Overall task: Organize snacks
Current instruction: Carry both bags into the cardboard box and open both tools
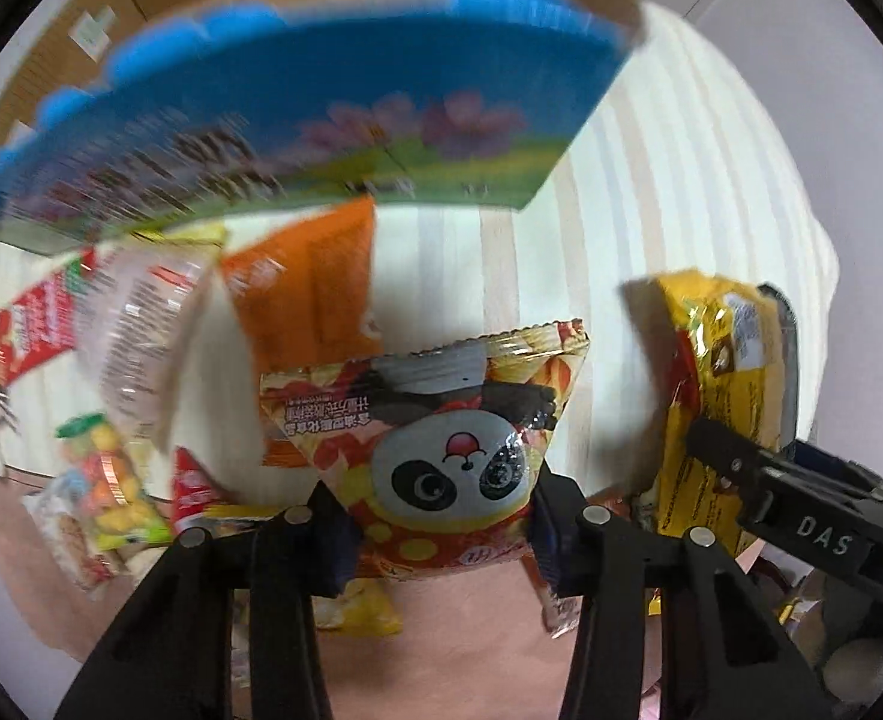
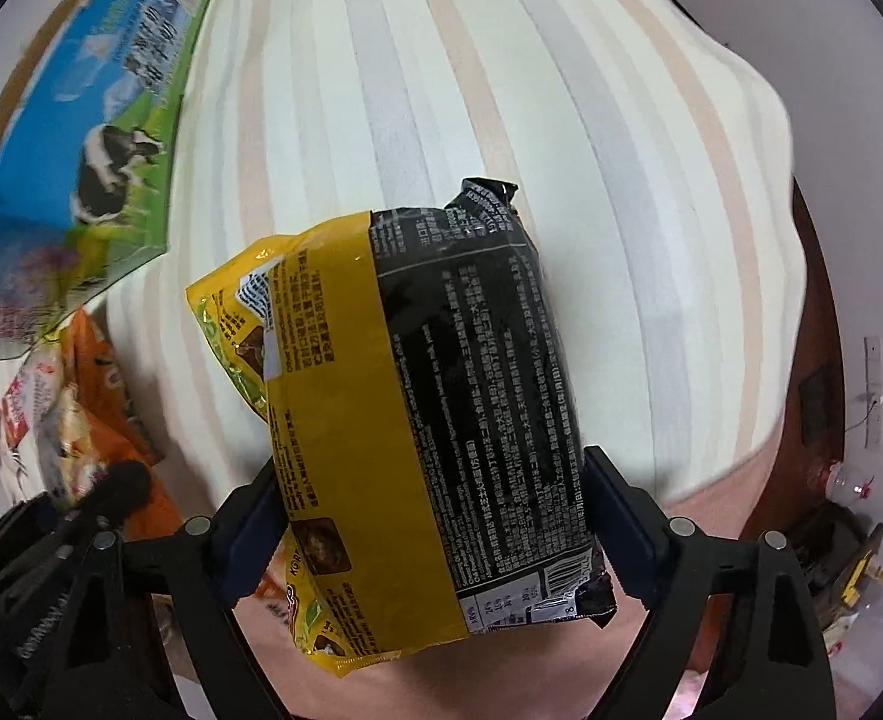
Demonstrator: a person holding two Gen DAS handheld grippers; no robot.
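My left gripper point(image 1: 441, 516) is shut on a red and yellow panda snack bag point(image 1: 435, 426) and holds it above the striped bed. My right gripper point(image 2: 435, 510) is shut on a yellow and black noodle pack point(image 2: 423, 414), also held in the air; this pack point(image 1: 717, 378) and the right gripper show at the right of the left wrist view. A blue milk carton box point(image 1: 297, 120) with open cardboard flaps stands at the upper left, and shows in the right wrist view point(image 2: 81, 138) too. An orange bag point(image 1: 309, 294) lies below it.
Several more snack bags lie at the left: a red and white one point(image 1: 39, 324), a clear wrapped one point(image 1: 141, 324), a colourful candy bag point(image 1: 105, 480). The striped bedcover point(image 2: 501, 120) stretches ahead. Clutter and a dark wooden frame point(image 2: 813, 360) sit at the far right.
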